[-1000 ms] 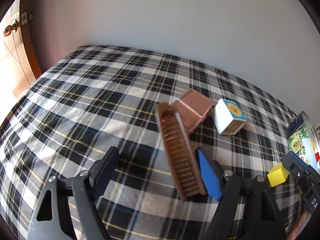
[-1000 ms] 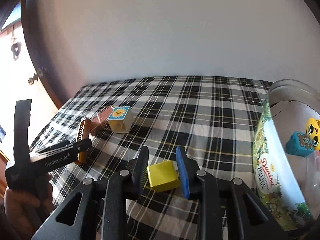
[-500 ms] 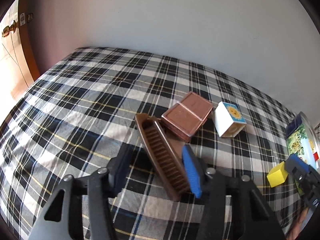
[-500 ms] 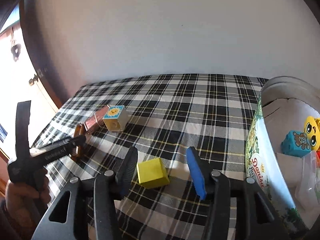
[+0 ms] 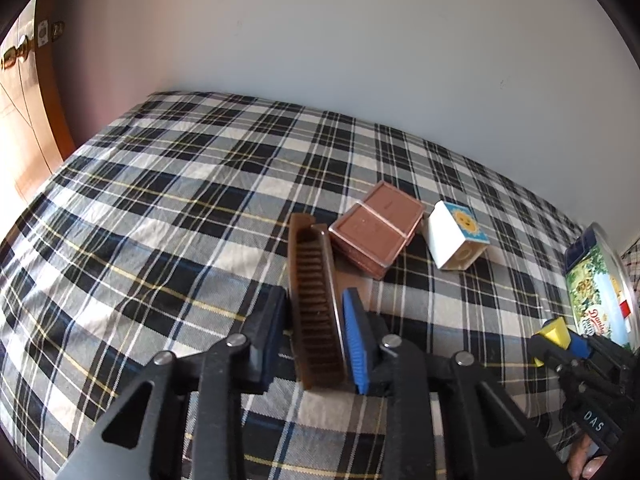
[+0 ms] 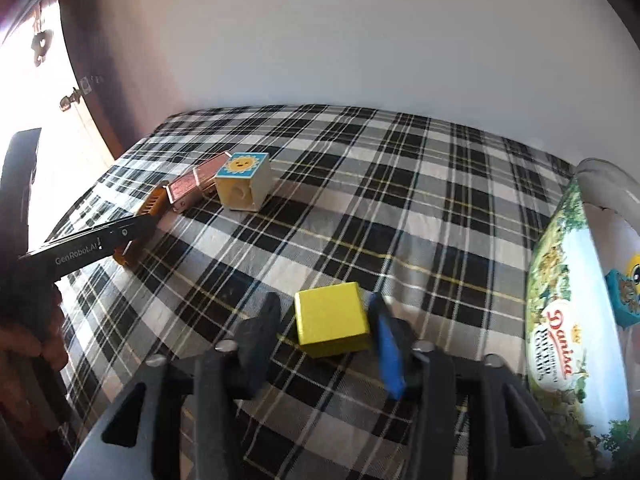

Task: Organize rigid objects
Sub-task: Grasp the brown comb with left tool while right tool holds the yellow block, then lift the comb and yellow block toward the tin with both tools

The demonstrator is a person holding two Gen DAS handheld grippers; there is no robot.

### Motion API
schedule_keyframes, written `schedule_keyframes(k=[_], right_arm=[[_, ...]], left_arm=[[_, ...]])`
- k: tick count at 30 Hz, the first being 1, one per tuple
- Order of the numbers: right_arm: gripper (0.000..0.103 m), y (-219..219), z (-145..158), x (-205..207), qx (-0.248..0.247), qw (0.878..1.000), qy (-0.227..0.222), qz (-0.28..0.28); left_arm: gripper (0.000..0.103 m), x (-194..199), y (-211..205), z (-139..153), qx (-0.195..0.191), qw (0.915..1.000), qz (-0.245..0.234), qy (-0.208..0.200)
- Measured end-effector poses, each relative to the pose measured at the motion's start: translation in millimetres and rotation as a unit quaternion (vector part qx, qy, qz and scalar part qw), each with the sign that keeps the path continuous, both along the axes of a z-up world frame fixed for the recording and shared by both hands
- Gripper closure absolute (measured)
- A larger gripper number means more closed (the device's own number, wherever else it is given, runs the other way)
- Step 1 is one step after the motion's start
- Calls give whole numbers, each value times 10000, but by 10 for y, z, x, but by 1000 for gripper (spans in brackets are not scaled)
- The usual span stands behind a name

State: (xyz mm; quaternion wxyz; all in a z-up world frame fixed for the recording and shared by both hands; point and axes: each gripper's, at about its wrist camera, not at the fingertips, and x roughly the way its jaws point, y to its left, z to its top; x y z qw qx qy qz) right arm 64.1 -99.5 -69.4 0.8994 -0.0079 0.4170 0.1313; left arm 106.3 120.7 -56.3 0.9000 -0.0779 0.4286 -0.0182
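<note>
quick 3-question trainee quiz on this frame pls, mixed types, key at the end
1. True or false: the brown comb sits between the left gripper's fingers.
2. Which item lies between the right gripper's fingers? A) sun-face block B) yellow cube C) brown case
3. Fill in: the block nearest the brown case shows a ___ picture on its blue face.

Key: 1 true. 2 B. 3 sun.
</note>
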Motion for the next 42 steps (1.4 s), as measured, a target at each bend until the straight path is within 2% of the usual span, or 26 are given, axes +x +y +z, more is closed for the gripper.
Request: schedule_keyframes(k=[2,4,6,7,8,13,17,19,23,29,42], right_arm=[[71,4,-4,3,-9,10000,-5,-21],[72,-17,6,-10,-26,10000,-34,-57],[72,-58,81,-62,90,9995,-268,-123],[72,-93,135,-99,166,9990,-399,-132],[72,-126,206,-142,288,9977,-591,-159],[72,-284,398,-269,777,9901,-1108,-360],[72,-339,480,-329,947,9855,-1363,-354],[72,-329,510,-362,1002,9833,-1479,-336],[72,-321,609,-480,1089,9763,-1856,-241],[72,-358,707,-589,1279,9664,-2229,-103],[71,-651,794,-760,1251,9596,-2509,-248]], left_arm=[[60,12,-38,3,48,10000,-86,1],[57,19,-94,4,161,9998,-153,16],[59,20,-85,8,161,9998,-125,13],[71,14,-65,9,151,9999,-79,9],[79,13,-31,8,186,9998,-12,6],[80,-36,105,29,-165,9997,22,-166],[80,-129,82,119,-98,9985,44,-529],[80,-194,81,189,-185,9964,63,-820],[80,-294,2,309,-78,9920,72,-1255],[80,-431,-216,477,62,9856,-121,-1685],[80,-576,-720,626,-70,9803,-485,-1914]])
